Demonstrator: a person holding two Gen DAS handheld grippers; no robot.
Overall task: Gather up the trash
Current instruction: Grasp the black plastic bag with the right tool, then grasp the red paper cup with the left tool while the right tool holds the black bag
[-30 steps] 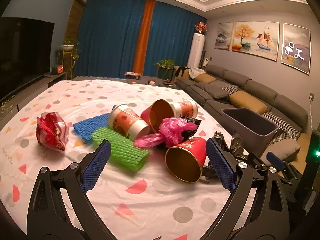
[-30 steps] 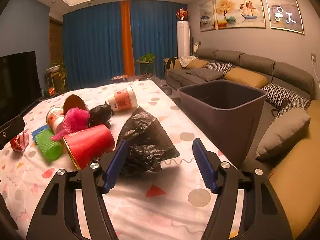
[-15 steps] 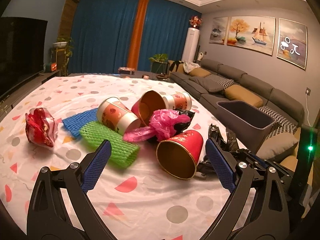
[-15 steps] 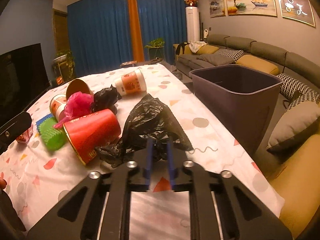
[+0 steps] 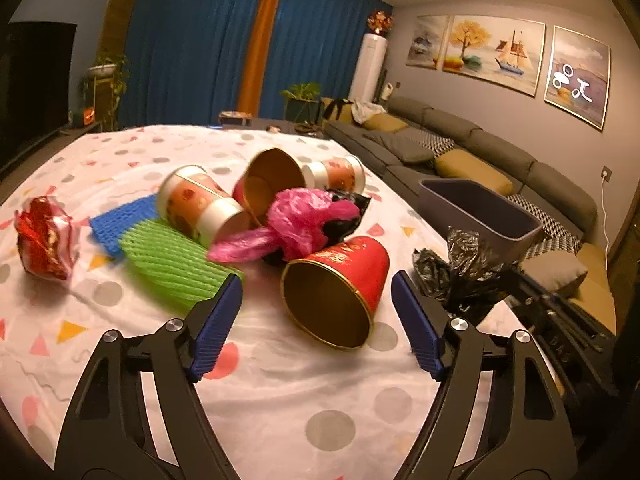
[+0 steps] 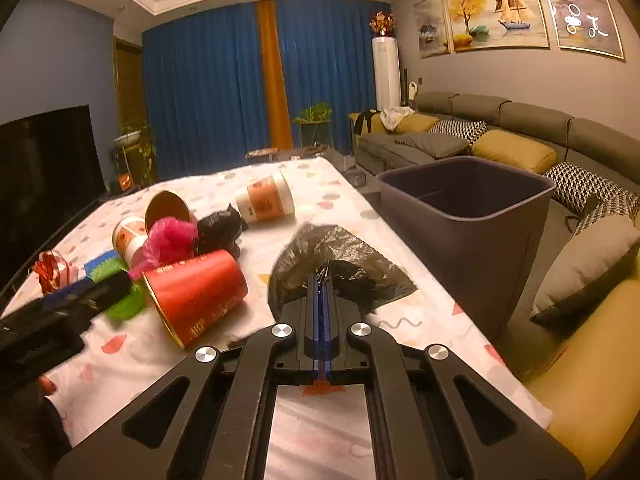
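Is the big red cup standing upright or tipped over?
Tipped over. The red cup lies on its side on the tablecloth, its gold-lined mouth facing the open left gripper.

— Any writing you can read?

— Hardly. The red cup (image 6: 196, 294) lying on its side carries gold characters near its rim, too blurred to make out.

— The other cups?

— The white and orange cup (image 6: 264, 200) has a printed band, no legible words. The right-hand painting (image 5: 577, 76) shows white marks like characters; I cannot read them.

— Numbers, brands?

— None legible.
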